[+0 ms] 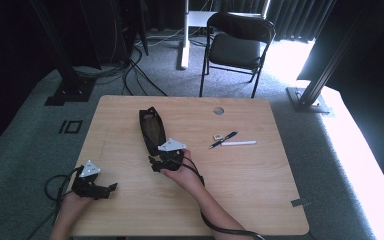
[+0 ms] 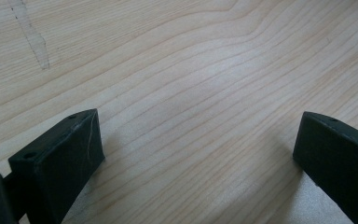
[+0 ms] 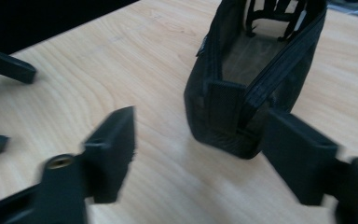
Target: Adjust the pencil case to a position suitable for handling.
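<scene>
A black mesh pencil case [image 1: 151, 129] lies unzipped on the wooden table [image 1: 130, 165], long axis running away from me. In the right gripper view its near end [image 3: 242, 107] stands just beyond my open jaws, nearer the right one. My right gripper [image 1: 156, 163] sits at the case's near end, open and empty. Low over bare wood at the table's front left, my left gripper [image 1: 111, 188] is open, with nothing between its jaws [image 2: 193, 154]. Its two fingertips [image 3: 9, 70] also appear at the left edge of the right gripper view.
A blue pen [image 1: 223, 140], a white pen [image 1: 238, 143] and a small eraser [image 1: 218, 136] lie right of the case. A round grommet hole [image 1: 218, 110] marks the far edge. Behind the table stands a black folding chair [image 1: 236, 47].
</scene>
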